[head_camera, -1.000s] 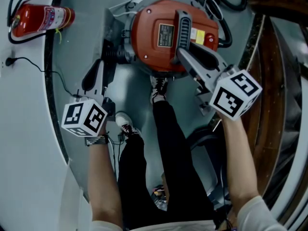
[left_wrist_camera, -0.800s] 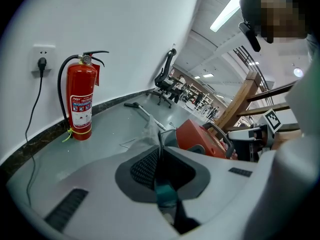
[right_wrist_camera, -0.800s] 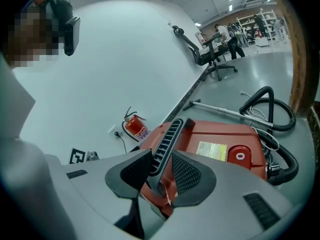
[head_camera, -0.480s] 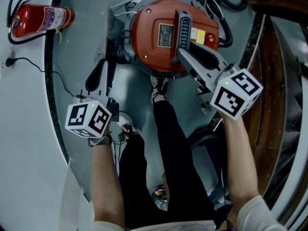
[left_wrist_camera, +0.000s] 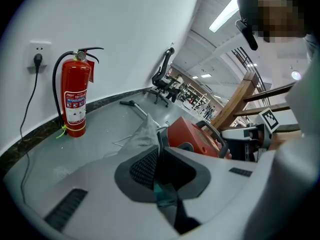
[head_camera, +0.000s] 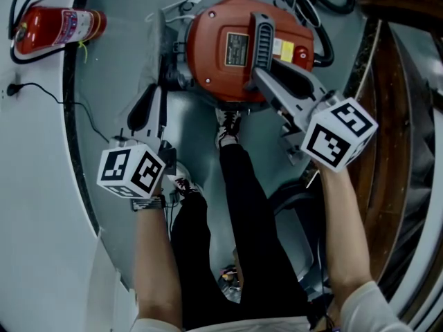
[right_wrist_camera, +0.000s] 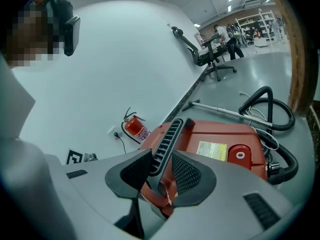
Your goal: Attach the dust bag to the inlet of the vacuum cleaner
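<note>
The red vacuum cleaner (head_camera: 232, 54) stands on the grey floor at the top middle of the head view, its black handle (head_camera: 261, 37) on top. My right gripper (head_camera: 261, 73) is shut on that handle (right_wrist_camera: 167, 134), the jaws on either side of its ribbed bar. My left gripper (head_camera: 154, 101) sits by the vacuum's left side, shut on the edge of a thin grey dust bag (head_camera: 165, 43). In the left gripper view the bag (left_wrist_camera: 142, 134) rises from between the jaws, with the red vacuum body (left_wrist_camera: 192, 136) just behind it. The vacuum's inlet is hidden.
A red fire extinguisher (head_camera: 59, 26) lies by the white wall, next to a plugged-in cable (head_camera: 41, 92). A black hose (right_wrist_camera: 270, 109) and a wand (right_wrist_camera: 225, 109) lie behind the vacuum. The person's legs and shoes (head_camera: 228, 133) are in front of it. Wooden railing (head_camera: 394, 116) at right.
My left gripper, with the dust bag in it, has moved slightly right toward the vacuum's left side. The right gripper has stayed on the handle.
</note>
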The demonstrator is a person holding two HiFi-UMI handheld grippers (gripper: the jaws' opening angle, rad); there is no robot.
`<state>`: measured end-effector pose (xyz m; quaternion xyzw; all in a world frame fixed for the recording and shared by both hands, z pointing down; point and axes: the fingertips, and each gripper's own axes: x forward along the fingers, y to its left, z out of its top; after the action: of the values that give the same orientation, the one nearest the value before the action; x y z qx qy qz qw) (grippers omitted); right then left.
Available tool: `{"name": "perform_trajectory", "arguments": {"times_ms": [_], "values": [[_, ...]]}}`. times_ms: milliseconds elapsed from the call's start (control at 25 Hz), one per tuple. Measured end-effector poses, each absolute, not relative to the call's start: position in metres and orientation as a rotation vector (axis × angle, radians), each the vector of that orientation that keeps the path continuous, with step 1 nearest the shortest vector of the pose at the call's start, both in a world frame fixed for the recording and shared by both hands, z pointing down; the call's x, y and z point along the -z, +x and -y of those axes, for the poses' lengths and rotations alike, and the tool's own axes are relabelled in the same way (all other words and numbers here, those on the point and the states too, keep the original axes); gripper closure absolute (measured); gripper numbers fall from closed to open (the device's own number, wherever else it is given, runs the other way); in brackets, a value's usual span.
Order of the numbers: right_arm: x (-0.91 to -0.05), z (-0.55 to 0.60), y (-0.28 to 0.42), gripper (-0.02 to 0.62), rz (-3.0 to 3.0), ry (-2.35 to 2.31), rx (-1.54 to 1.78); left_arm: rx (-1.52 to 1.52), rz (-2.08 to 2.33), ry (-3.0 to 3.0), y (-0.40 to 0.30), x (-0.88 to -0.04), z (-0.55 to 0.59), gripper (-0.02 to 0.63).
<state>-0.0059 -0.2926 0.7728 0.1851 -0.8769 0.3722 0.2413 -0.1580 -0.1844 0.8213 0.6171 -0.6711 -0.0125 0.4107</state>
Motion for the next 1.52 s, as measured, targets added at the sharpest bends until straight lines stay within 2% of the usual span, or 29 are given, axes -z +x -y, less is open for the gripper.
{"name": "perform_trajectory", "arguments": {"times_ms": [400,640,1000,1200,1520], "values": [[-0.772,0.294,-0.005,0.466,2.405,0.484,-0.963,-0.028,1.694,1.597,-0.156,-0.821,0.186,0.566],[-0.77,0.293,-0.001,0.466,2.411,0.514,-0.822,-0.181,1.74,1.593,-0.16,-0.824,0.181,0.56],[-0.752,0.289,0.013,0.468,2.383,0.544,-0.778,-0.277,1.705,1.627,-0.163,-0.808,0.177,0.566],[-0.728,0.281,0.023,0.515,2.385,0.576,-0.754,-0.302,1.698,1.632,-0.166,-0.786,0.171,0.577],[-0.693,0.268,0.032,0.551,2.374,0.608,-0.685,-0.333,1.693,1.671,-0.165,-0.737,0.162,0.599]]}}
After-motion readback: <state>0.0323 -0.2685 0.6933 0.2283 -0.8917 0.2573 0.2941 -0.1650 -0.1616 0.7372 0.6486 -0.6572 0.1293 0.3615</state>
